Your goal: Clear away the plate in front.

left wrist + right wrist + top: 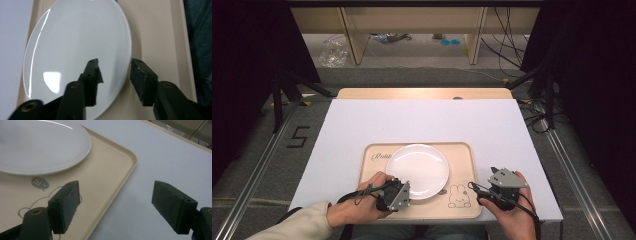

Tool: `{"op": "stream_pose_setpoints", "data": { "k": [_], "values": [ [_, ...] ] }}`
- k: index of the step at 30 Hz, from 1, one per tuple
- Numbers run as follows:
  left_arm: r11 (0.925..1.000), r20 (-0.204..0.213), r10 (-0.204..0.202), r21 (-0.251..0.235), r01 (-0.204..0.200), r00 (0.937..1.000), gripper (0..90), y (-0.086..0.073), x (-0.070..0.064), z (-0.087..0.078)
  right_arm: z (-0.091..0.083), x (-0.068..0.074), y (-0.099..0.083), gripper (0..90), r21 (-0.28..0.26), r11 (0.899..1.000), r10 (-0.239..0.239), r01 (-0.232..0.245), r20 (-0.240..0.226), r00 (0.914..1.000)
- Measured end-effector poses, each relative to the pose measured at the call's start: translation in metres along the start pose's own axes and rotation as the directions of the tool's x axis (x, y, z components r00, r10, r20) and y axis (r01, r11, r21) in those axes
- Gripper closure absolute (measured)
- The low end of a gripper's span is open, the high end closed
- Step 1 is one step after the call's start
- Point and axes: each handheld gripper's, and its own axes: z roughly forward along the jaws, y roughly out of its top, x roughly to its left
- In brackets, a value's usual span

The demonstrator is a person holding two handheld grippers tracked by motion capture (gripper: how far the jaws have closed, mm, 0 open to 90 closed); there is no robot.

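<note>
A round white plate lies on a beige tray with a rabbit drawing at its near right corner. My left gripper is at the plate's near left rim. In the left gripper view it is open: one jaw stands over the plate, the other over the tray, with the rim between them and untouched. My right gripper is just right of the tray. In the right gripper view it is open and holds nothing, straddling the tray's edge beside the plate.
The tray sits near the front of a white board laid on a wooden table. Beyond and beside the table are dark stands, cables and a floor mark "5". White surface lies right of the tray.
</note>
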Motion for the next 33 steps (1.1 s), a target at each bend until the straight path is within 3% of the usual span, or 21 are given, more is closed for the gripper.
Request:
{"op": "stream_pose_setpoints", "data": {
  "k": [1, 2, 3, 6, 7, 9, 10, 11, 12, 14, 17, 18, 20, 22, 23, 24, 25, 26, 27, 28, 33],
  "values": [
    [0.9995, 0.002, -0.015, -0.026, 0.016, 0.9999, 48.6, -0.001, 0.002, -0.002, 0.0, 0.0, 0.0, 23.5, 0.0, 1.0, 0.002, -0.002, -0.001, 1.0],
    [0.9982, 0.022, -0.004, -0.06, 0.005, 0.9998, 46.2, -0.001, 0.006, -0.002, 0.0, 0.0, 0.0, 23.5, 0.001, 1.0, 0.002, -0.002, -0.001, 1.0],
    [0.9954, 0.024, -0.072, -0.063, 0.073, 0.9971, 44.4, -0.002, 0.005, -0.005, 0.0, 0.0, 0.0, 23.5, 0.001, 1.0, 0.002, -0.002, -0.001, 1.0],
    [0.9875, 0.034, -0.104, -0.115, 0.107, 0.994, 39.9, -0.005, 0.009, -0.01, 0.0, 0.0, 0.0, 23.5, 0.0, 1.0, 0.002, -0.002, 0.0, 1.0],
    [0.9832, 0.036, -0.121, -0.133, 0.125, 0.992, 39.2, -0.007, 0.011, -0.011, 0.0, 0.0, 0.0, 23.4, 0.001, 1.0, 0.003, -0.003, -0.001, 1.0],
    [0.9676, 0.041, -0.178, -0.174, 0.183, 0.9832, 35.9, -0.01, 0.013, -0.015, 0.0, 0.0, 0.0, 23.4, 0.0, 1.0, 0.003, -0.003, -0.001, 1.0],
    [0.966, 0.036, -0.173, -0.189, 0.176, 0.9843, 35.1, -0.011, 0.015, -0.016, 0.0, 0.0, 0.0, 23.4, -0.001, 1.0, 0.003, -0.003, 0.0, 1.0],
    [0.9584, 0.032, -0.189, -0.211, 0.192, 0.9814, 35.2, -0.013, 0.017, -0.019, 0.0, 0.0, 0.0, 23.4, -0.001, 1.0, 0.004, -0.004, 0.0, 1.0],
    [0.9584, 0.037, -0.17, -0.226, 0.174, 0.9847, 35.2, -0.014, 0.019, -0.02, 0.0, 0.0, 0.0, 23.4, -0.002, 1.0, 0.003, -0.003, 0.0, 1.0],
    [0.9441, 0.03, -0.213, -0.251, 0.214, 0.9766, 33.3, -0.015, 0.02, -0.023, 0.0, 0.0, 0.0, 23.4, -0.001, 1.0, 0.003, -0.003, 0.0, 1.0],
    [0.9403, 0.028, -0.227, -0.254, 0.226, 0.9736, 31.8, -0.018, 0.024, -0.028, 0.0, 0.0, 0.0, 23.4, -0.001, 1.0, 0.001, -0.001, 0.001, 1.0],
    [0.9406, 0.011, -0.213, -0.268, 0.208, 0.977, 30.3, -0.019, 0.027, -0.029, 0.0, 0.0, 0.0, 23.4, -0.002, 1.0, 0.003, -0.003, 0.0, 1.0],
    [0.9313, 0.015, -0.234, -0.283, 0.229, 0.972, 29.0, -0.021, 0.028, -0.031, 0.0, 0.0, 0.0, 23.3, -0.002, 1.0, 0.005, -0.005, 0.001, 1.0],
    [0.9258, 0.018, -0.238, -0.298, 0.233, 0.971, 27.7, -0.024, 0.03, -0.033, 0.0, 0.0, 0.0, 23.1, -0.002, 1.0, 0.005, -0.005, 0.001, 1.0],
    [0.9182, 0.018, -0.254, -0.31, 0.247, 0.967, 27.7, -0.025, 0.03, -0.033, 0.0, 0.0, 0.0, 23.0, -0.003, 1.0, 0.006, -0.006, 0.002, 1.0],
    [0.9038, 0.028, -0.287, -0.323, 0.281, 0.9574, 27.3, -0.026, 0.029, -0.034, 0.0, 0.0, 0.0, 23.0, -0.004, 1.0, 0.006, -0.006, 0.002, 1.0],
    [0.8979, 0.04, -0.296, -0.329, 0.292, 0.9544, 26.6, -0.028, 0.03, -0.035, 0.0, 0.0, 0.0, 23.0, -0.005, 1.0, 0.006, -0.006, 0.002, 1.0],
    [0.8862, 0.032, -0.334, -0.33, 0.325, 0.942, 24.5, -0.029, 0.029, -0.036, 0.0, 0.0, 0.0, 22.9, -0.006, 1.0, 0.007, -0.007, 0.002, 1.0],
    [0.8738, 0.026, -0.357, -0.344, 0.344, 0.9337, 23.6, -0.032, 0.029, -0.038, 0.0, -0.001, 0.0, 22.9, -0.005, 1.0, 0.007, -0.007, 0.0, 1.0],
    [0.8699, 0.024, -0.359, -0.354, 0.343, 0.9332, 22.1, -0.033, 0.029, -0.039, 0.0, -0.001, 0.0, 22.7, -0.011, 1.0, 0.011, -0.011, 0.0, 0.9999],
    [0.8371, -0.005, -0.411, -0.398, 0.375, 0.9118, 20.0, -0.041, 0.03, -0.046, -0.001, -0.001, 0.0, 22.5, -0.017, 1.0, 0.02, -0.02, -0.003, 0.9998]
  ]
}}
